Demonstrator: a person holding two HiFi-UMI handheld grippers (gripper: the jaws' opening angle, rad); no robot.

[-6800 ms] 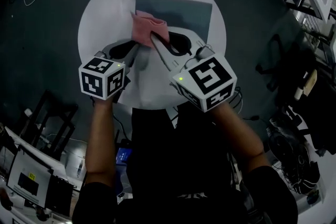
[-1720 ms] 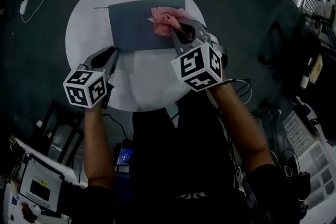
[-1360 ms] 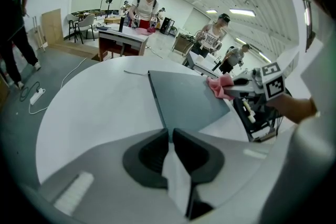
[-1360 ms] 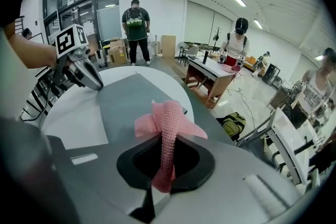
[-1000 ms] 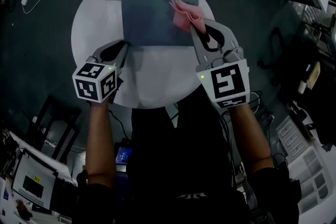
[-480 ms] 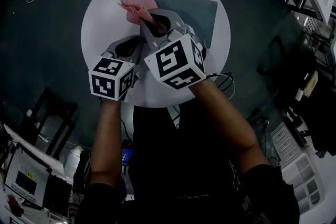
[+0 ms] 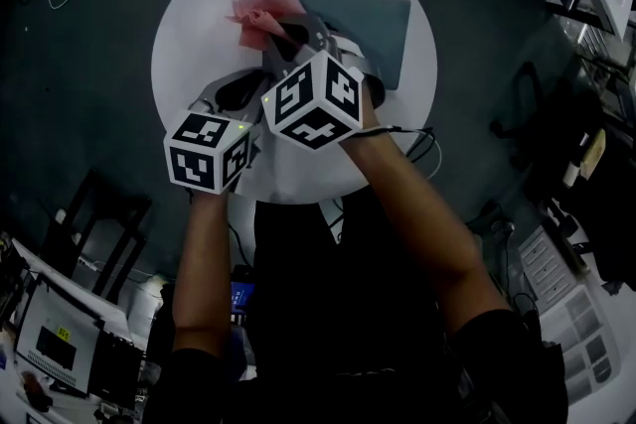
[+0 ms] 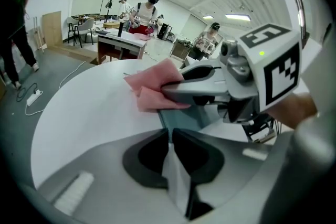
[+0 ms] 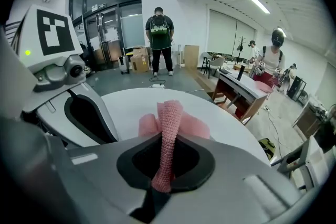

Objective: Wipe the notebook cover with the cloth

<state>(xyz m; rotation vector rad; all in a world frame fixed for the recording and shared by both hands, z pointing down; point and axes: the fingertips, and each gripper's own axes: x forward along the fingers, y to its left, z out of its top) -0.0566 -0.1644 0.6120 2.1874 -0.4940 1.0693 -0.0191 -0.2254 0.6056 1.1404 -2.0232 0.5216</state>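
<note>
Cloth (image 7: 260,15) now over notebook (image 7: 376,15) left edge, tight in right tongs (image 7: 281,37) (left tongs (image 8: 170,135) tight on notebook)

The pink cloth (image 9: 167,128) looks coarsely knitted; the notebook cover (image 7: 383,25) and white table (image 7: 199,40) look smooth, matt.

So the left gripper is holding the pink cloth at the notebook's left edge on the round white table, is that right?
No, the right gripper holds the pink cloth at the notebook's left edge on the round white table; the right gripper view shows it pinched between those jaws.
</note>
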